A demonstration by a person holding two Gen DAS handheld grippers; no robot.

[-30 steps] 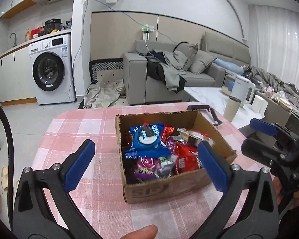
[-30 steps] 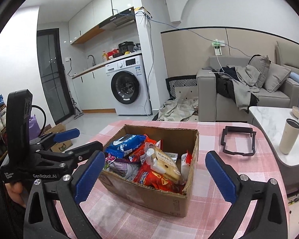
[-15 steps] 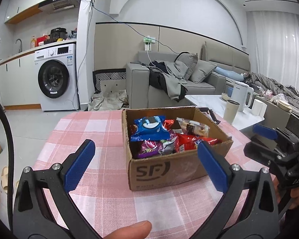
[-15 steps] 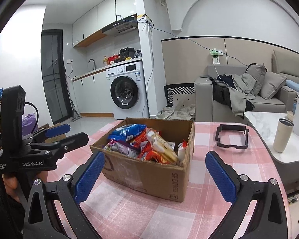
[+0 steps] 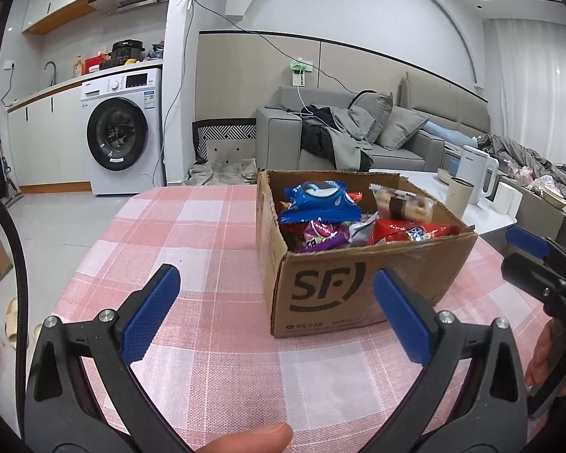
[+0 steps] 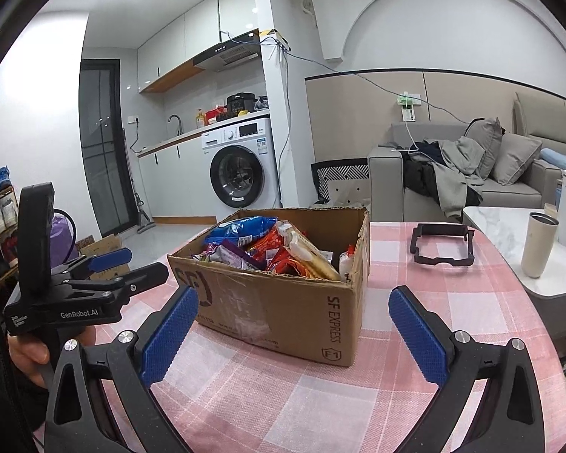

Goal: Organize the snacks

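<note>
Cardboard box brims with glossy, crinkled snack packets — perhaps biscuits — both grippers gaping, empty.

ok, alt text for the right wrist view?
Open brown cardboard box full of snack packets sits on a pink checked tablecloth, between the open blue-padded right gripper fingers. The left gripper hovers at left, empty.
</note>
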